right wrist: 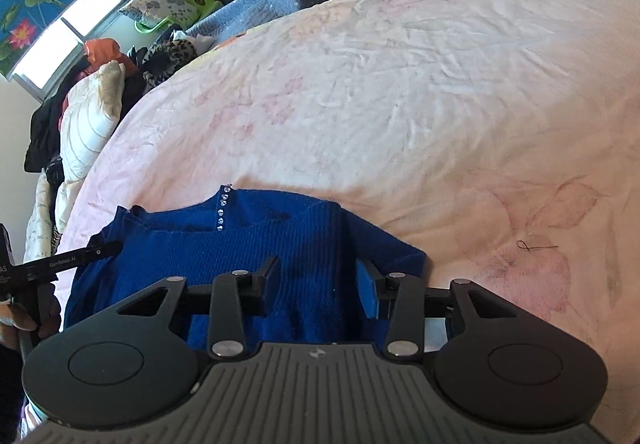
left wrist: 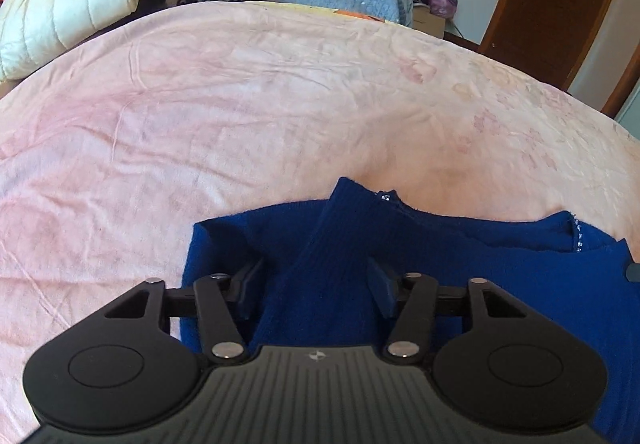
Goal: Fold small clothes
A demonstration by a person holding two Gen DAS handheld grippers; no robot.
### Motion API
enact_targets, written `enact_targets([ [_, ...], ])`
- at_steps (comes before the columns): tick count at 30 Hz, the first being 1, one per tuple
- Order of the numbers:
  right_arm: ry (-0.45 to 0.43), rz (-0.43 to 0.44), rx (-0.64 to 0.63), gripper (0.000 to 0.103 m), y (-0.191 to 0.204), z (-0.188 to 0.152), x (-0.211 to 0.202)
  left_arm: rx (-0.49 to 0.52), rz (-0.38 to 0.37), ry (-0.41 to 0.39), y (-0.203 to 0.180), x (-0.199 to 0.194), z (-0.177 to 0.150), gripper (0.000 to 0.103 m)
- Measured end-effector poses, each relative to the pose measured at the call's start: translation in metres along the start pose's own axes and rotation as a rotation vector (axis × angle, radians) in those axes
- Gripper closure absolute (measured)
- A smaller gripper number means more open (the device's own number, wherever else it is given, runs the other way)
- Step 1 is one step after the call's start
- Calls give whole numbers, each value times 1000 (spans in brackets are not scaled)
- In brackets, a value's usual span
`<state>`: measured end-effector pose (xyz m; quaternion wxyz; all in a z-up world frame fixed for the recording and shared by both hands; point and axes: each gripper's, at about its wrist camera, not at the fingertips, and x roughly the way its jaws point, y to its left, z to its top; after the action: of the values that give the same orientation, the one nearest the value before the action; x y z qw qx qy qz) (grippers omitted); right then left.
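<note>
A blue sweater (left wrist: 460, 276) lies on the bed (left wrist: 280, 103), near its front edge, partly folded with both sleeves laid inward over the body. The left claw (left wrist: 314, 290) stands apart, its fingers flanking the ribbed left sleeve (left wrist: 332, 256); the right claw (right wrist: 318, 290) is likewise apart over the other sleeve (right wrist: 304, 252), gripping nothing. The next fold probably goes well if both claws pinch the near hem together, lift evenly and carry it up to the neckline (right wrist: 220, 209), keeping the sleeves tucked flat.
</note>
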<state>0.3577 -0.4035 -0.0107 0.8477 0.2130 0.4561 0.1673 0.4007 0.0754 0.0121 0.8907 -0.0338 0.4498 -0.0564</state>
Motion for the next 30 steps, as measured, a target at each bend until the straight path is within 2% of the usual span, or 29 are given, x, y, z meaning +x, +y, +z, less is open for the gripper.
enact_targets([
  [1,7,5,2,95,0,1,2,3,-4,-4,-1,-1,0,77],
  [3,-12,23,8,95,0,2,0,25,9,-15,-3,-4,2,95],
  [4,-39,36,6,95,2,3,-5,20,14,-24,-3,-6,2,99],
  [6,-95,72,25,95,4,7,-14,-6,5,-34,1,-9,4,99],
  [7,-115,89,35,95,4,8,-17,-24,29,-42,4,-9,5,99],
  [8,-119,66,33,95,3,9,-16,-27,41,-39,5,-6,4,99],
  [11,-57,-3,49,95,-8,5,5,17,61,-43,-1,-2,-3,99],
  [13,-71,8,61,95,-12,-2,8,34,73,-43,-5,-2,-4,99],
  [14,-75,22,78,94,-13,-4,7,29,72,-39,-5,-2,-3,99],
  [16,-81,25,97,83,-15,-5,6,23,69,-31,-3,-2,-1,99],
  [19,-111,11,109,80,-11,-6,-5,28,75,-30,-5,-2,-2,99],
  [22,-190,11,54,77,4,-11,-24,25,84,-36,-6,-2,-3,99],
  [24,-198,31,-1,72,18,-17,-31,25,90,-41,-7,-1,-4,99],
  [26,-151,25,-107,60,37,-24,-27,27,96,-43,-9,-1,-4,99],
  [28,-82,-28,-215,58,52,-35,-12,27,97,-44,-9,-1,-4,99],
  [30,-36,-95,-293,61,58,-46,2,25,95,-50,-7,-1,-5,98],
])
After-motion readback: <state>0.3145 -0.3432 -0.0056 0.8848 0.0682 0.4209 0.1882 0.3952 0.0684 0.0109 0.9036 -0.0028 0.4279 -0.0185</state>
